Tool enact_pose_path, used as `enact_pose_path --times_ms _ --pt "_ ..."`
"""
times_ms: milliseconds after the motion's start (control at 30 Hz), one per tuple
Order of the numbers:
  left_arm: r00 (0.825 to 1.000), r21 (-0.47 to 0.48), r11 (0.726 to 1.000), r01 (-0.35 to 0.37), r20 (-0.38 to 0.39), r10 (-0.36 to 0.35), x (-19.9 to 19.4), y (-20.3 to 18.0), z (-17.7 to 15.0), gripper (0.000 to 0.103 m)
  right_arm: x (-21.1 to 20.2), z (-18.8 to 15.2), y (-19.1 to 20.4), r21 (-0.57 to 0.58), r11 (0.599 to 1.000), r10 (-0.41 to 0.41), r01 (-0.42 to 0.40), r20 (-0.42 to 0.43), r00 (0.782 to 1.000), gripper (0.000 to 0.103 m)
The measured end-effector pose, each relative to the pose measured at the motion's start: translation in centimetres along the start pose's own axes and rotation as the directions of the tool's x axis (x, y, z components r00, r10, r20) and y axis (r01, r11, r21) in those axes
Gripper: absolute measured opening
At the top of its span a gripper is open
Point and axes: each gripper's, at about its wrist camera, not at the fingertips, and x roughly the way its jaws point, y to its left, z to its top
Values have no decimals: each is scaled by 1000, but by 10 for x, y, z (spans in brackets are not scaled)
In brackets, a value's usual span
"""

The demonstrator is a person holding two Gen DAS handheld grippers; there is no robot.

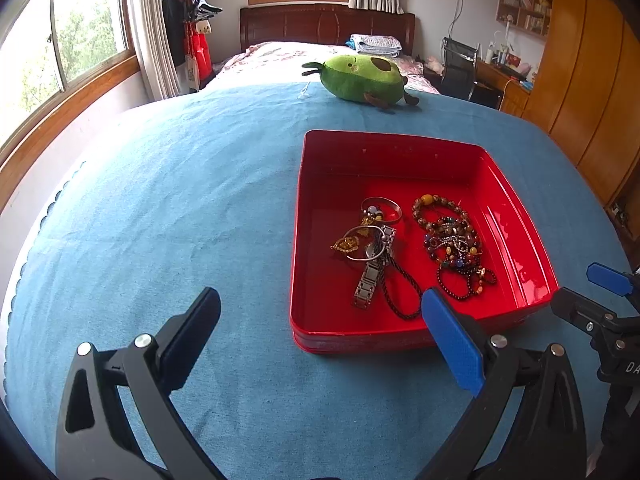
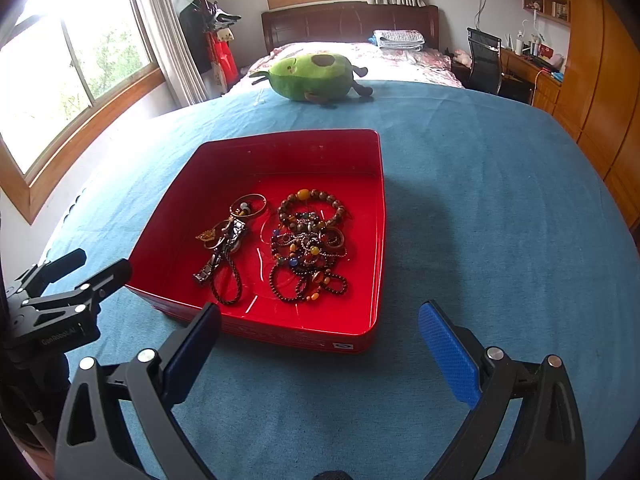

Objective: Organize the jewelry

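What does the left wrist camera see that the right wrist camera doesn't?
Only the left wrist view shows the left gripper up close, open, with blue cloth stretching to the tin's left. Only the right wrist view shows the right gripper up close, open, and the white sticker on the tin's front. Both show the red tin holding the watch and bead bracelets, with the avocado plush behind.

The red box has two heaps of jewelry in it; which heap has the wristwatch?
The smaller heap, on the window side of the red box: its metal-link wristwatch lies among bangles and a dark cord. The other heap is all beaded bracelets.
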Motion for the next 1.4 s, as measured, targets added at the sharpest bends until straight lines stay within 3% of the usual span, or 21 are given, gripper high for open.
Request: enact_pose_path --times_ms 1400 --pt "1000 -8 1000 7 -22 -7 4 0 -2 100 7 -4 0 -6 1000 2 -2 -11 1000 99"
